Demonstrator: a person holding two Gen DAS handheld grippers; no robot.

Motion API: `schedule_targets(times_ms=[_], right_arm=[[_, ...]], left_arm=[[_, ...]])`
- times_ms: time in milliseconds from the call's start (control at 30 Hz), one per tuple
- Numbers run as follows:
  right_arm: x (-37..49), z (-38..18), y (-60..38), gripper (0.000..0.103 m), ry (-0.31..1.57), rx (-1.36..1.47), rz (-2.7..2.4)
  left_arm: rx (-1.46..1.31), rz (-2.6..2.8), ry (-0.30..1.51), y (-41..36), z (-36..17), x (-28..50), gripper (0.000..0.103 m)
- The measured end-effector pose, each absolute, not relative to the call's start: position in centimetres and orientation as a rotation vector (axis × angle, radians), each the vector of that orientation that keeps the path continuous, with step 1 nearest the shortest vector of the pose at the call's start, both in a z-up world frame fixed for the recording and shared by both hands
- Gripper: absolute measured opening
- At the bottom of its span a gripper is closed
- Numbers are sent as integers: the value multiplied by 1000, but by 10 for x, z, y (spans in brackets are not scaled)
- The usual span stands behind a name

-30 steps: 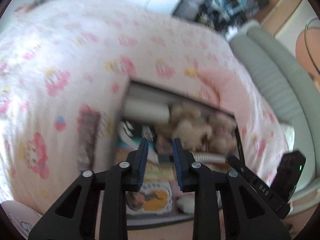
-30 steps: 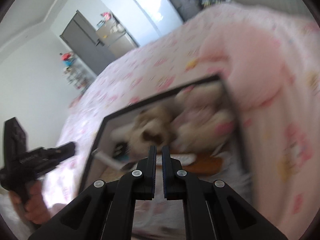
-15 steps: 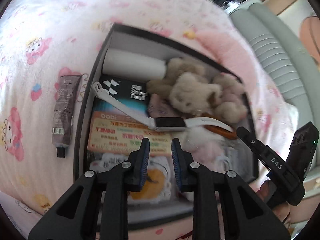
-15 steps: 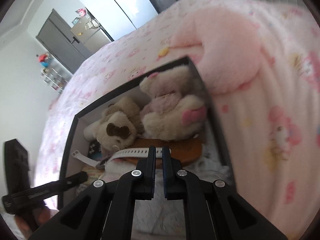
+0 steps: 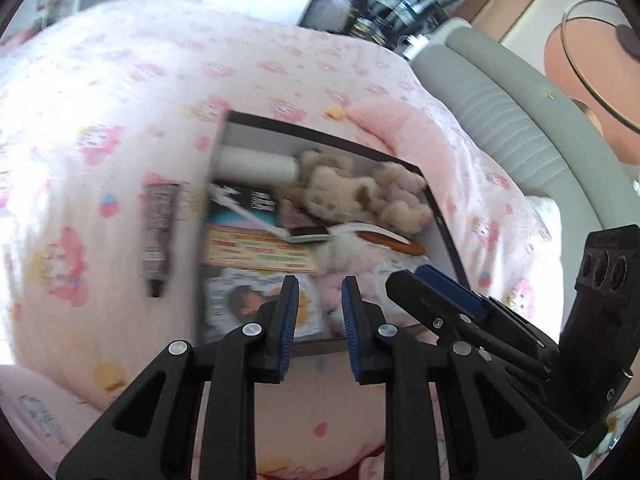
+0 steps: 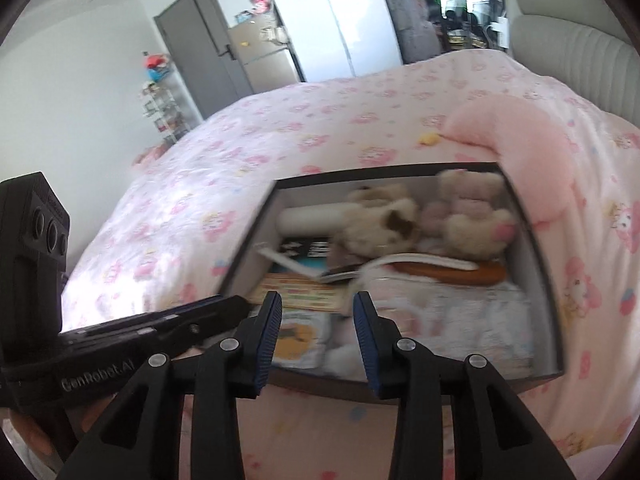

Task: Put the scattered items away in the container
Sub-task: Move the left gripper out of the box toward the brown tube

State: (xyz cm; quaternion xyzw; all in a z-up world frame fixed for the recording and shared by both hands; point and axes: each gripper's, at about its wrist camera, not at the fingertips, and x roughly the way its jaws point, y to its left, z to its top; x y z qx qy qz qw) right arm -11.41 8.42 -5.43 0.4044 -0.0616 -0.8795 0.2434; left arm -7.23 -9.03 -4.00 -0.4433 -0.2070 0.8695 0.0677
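Your left gripper [image 5: 318,312] hung over the near edge of the box [image 5: 444,236], its jaws a narrow gap apart with nothing between them. Your right gripper [image 6: 316,334] was beside it over the same edge, its jaws opening and empty. The box sat on the pink bed cover [image 5: 120,92] and held 2 plush toys [image 6: 384,222] at its far end, a white roll [image 6: 310,216], a white watch [image 5: 308,232] lying across the booklets [image 5: 256,250], and a brown oval piece [image 6: 476,274]. 1 tube [image 5: 158,234] lay outside on the cover, just beside the box's left wall, cap toward you.
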Motion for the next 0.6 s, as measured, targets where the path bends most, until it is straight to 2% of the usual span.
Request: schedule_targets(times_ms=[133, 267, 400, 600], right_arm=[[-98, -53, 57, 33, -146, 1121, -2395], [-93, -64, 28, 33, -193, 1157, -2317], [-86, -77, -1, 33, -178, 1196, -2224], [-73, -104, -26, 32, -149, 1239, -2147]], left_arm=[[-1378, 2677, -637, -119, -42, -53, 19], [-1389, 2657, -753, -155, -54, -37, 19], [-1408, 2656, -809, -182, -64, -26, 19], [-1465, 2560, -1007, -204, -95, -34, 19]])
